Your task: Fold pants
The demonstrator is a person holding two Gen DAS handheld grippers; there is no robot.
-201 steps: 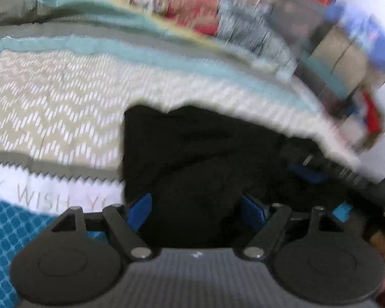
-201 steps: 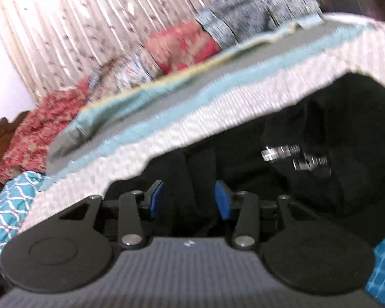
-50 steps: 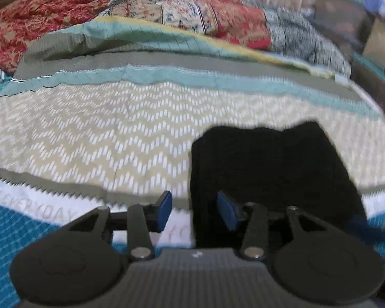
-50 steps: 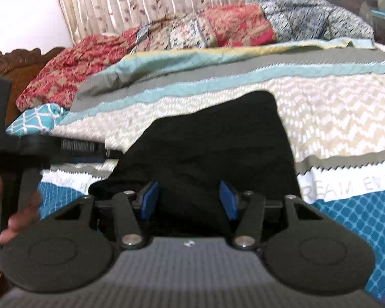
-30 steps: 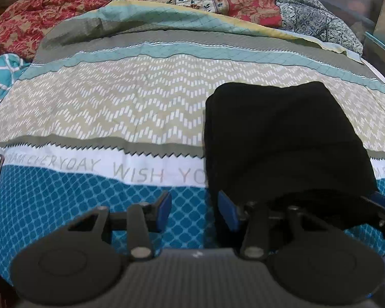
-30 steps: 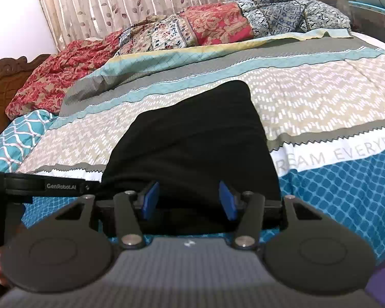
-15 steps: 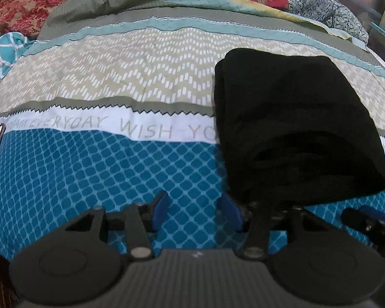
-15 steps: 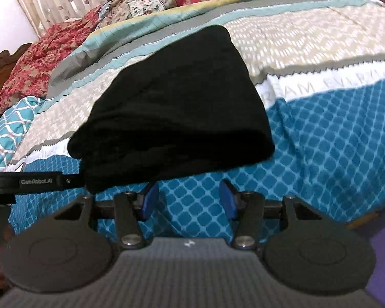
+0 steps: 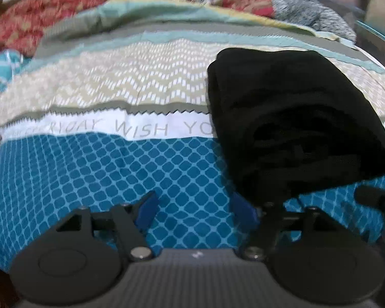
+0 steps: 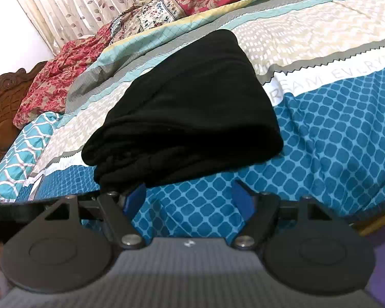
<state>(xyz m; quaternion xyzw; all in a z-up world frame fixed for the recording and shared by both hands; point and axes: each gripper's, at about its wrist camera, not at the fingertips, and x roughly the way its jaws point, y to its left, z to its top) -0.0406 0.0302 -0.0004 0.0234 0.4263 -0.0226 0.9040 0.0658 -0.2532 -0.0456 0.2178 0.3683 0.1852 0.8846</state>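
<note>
The black pants (image 9: 290,118) lie folded into a thick rectangular bundle on the patterned bedspread (image 9: 115,164). In the right wrist view the bundle (image 10: 192,107) shows its layered open edge facing me. My left gripper (image 9: 193,209) is open and empty, just in front of the bundle's near left corner. My right gripper (image 10: 188,199) is open and empty, just in front of the bundle's near edge, above the blue patterned part of the spread (image 10: 333,138). Neither gripper touches the pants.
Red and floral blankets (image 10: 95,51) are piled at the head of the bed, by a carved wooden headboard (image 10: 0,97) and a curtain (image 10: 89,2). The right gripper's arm (image 9: 377,197) shows at the left view's right edge. The bed's near edge (image 10: 372,220) is close.
Both grippers have let go of the pants and pulled back toward the near edge of the bed. Their jaws stand wider than half a second ago. The folded bundle lies still.
</note>
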